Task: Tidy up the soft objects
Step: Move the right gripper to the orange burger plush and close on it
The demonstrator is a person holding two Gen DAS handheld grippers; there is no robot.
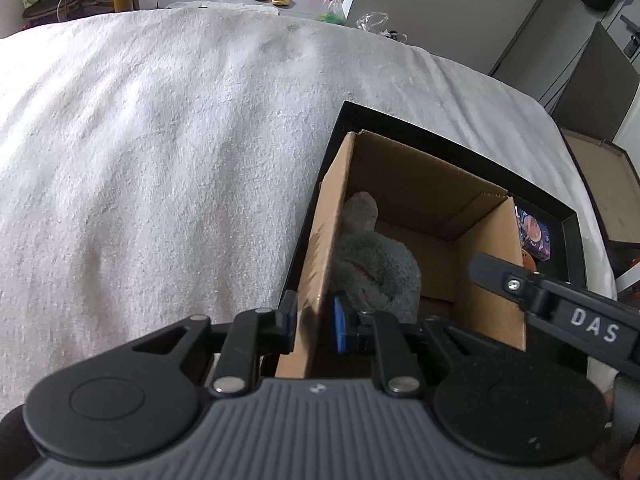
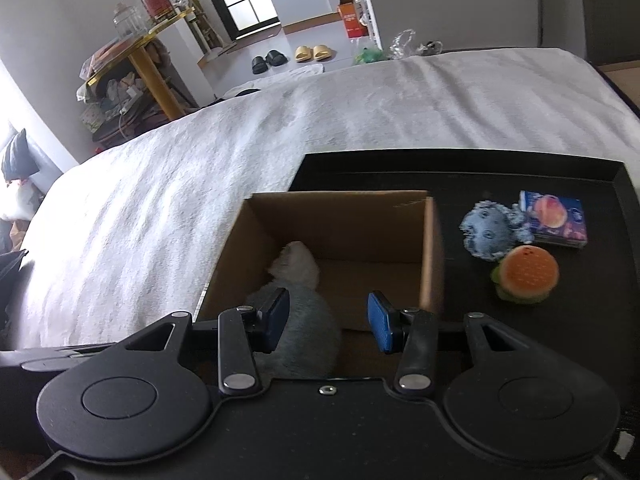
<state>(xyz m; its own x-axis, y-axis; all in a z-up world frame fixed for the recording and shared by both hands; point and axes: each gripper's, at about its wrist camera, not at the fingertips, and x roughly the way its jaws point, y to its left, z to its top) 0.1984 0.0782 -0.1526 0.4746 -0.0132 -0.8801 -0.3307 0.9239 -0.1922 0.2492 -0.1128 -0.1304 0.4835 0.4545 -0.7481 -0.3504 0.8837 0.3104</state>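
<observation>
An open cardboard box [image 1: 412,184] [image 2: 344,216] stands in a black tray [image 1: 440,136] [image 2: 520,172] on the white bed. A grey plush toy [image 1: 376,268] [image 2: 304,320] lies inside the box. My left gripper [image 1: 316,320] is shut on the box's left wall, one pad on each side. My right gripper [image 2: 328,316] is open above the box, its fingers straddling the plush without gripping it. On the tray right of the box lie a blue plush [image 2: 488,232], a burger plush [image 2: 526,274] and a small picture box [image 2: 556,220].
The white blanket [image 1: 160,140] [image 2: 200,184] covers the bed to the left and beyond the tray. The right gripper's body [image 1: 560,304] shows in the left wrist view. Slippers [image 2: 292,56] and shelves stand on the floor beyond the bed.
</observation>
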